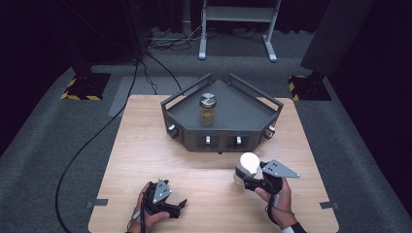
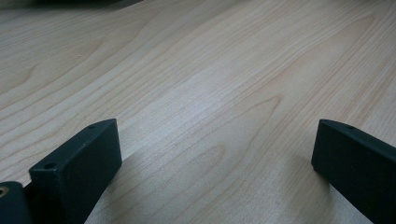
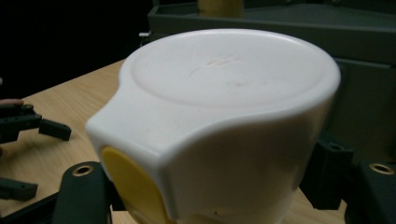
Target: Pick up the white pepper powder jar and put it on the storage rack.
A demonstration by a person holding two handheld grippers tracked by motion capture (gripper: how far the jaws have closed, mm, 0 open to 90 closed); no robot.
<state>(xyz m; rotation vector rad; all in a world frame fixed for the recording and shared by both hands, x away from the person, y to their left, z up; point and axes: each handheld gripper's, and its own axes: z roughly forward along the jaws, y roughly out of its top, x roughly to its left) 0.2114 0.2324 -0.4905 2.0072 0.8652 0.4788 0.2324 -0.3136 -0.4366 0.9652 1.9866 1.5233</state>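
A white-capped container (image 1: 248,163) with a yellow patch under its lid (image 3: 224,116) sits between the jaws of my right gripper (image 1: 241,178), which is shut on it just above the table's right front. One black fingertip (image 3: 329,175) presses on its side. My left gripper (image 1: 179,206) rests low at the table's left front, jaws wide apart (image 2: 212,144) over bare wood with nothing between them. A glass jar (image 1: 207,110) with a metal lid stands upright in the grey angular tray (image 1: 223,138) at the table's far middle.
The wooden table (image 1: 145,160) has open surface between the tray and both hands. A black cable (image 1: 82,150) trails over the carpet at the left. A white metal stand (image 1: 238,19) and two yellow-and-black striped bases (image 1: 85,87) lie beyond the table.
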